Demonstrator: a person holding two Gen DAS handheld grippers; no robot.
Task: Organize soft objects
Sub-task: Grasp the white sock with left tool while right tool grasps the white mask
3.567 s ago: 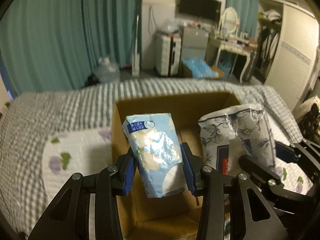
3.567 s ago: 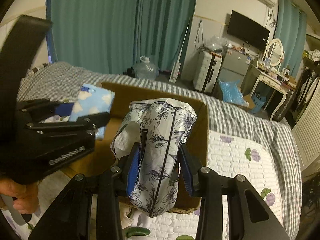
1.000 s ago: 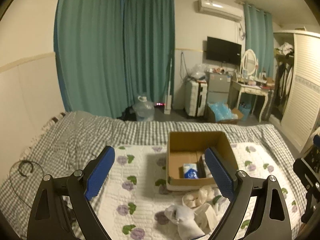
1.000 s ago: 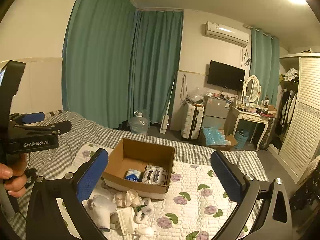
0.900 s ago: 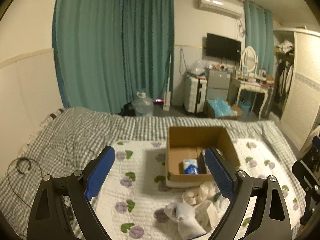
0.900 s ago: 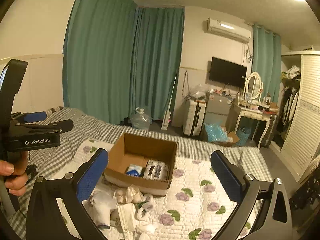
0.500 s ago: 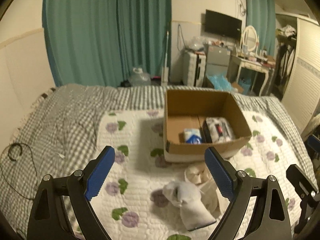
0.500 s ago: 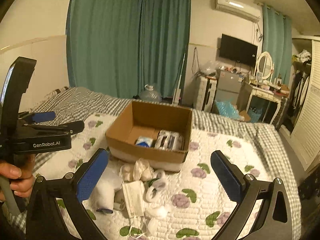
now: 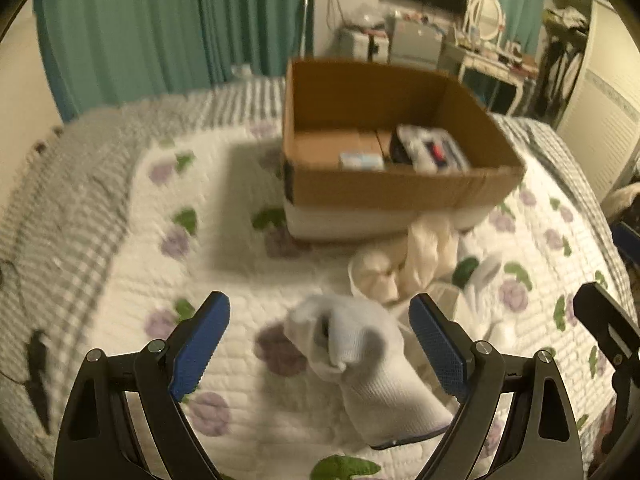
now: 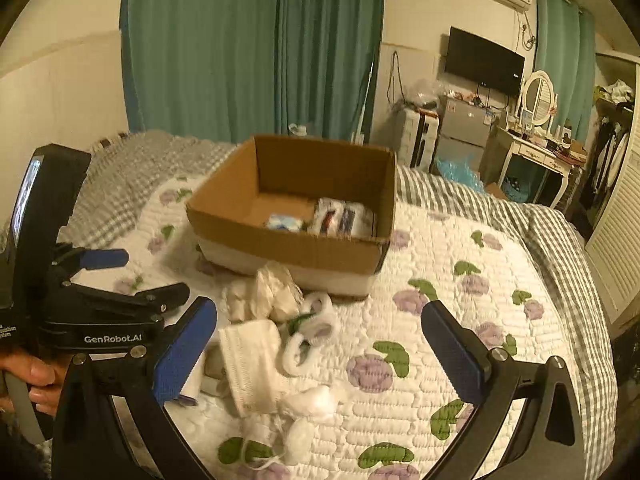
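A cardboard box (image 9: pixel 400 192) (image 10: pixel 280 236) sits on the flowered quilt and holds a blue tissue pack (image 9: pixel 360 159) (image 10: pixel 285 222) and a floral pack (image 9: pixel 430 152) (image 10: pixel 344 218). In front of the box lies a pile of white soft things. My left gripper (image 9: pixel 319 340) is open, its blue pads on either side of a white sock (image 9: pixel 360 348) without touching it. A cream bundle (image 9: pixel 416 256) (image 10: pixel 272 292) lies just beyond. My right gripper (image 10: pixel 318 354) is open above a face mask (image 10: pixel 248 364) and white loops (image 10: pixel 316 320). The left gripper's body (image 10: pixel 80 312) shows at left, held by a hand.
The quilt (image 10: pixel 460 320) spreads to the right of the pile, with a grey checked blanket (image 9: pixel 60 208) around it. Teal curtains (image 10: pixel 256 48), a dresser (image 10: pixel 536 152) and a wardrobe (image 10: pixel 616 240) stand beyond the bed. A black cable (image 9: pixel 36 364) lies at the bed's left edge.
Both grippers have come down and tilted toward the pile of soft things; box and pile now look much larger. The left gripper's pads now flank the white sock. Both stay open.
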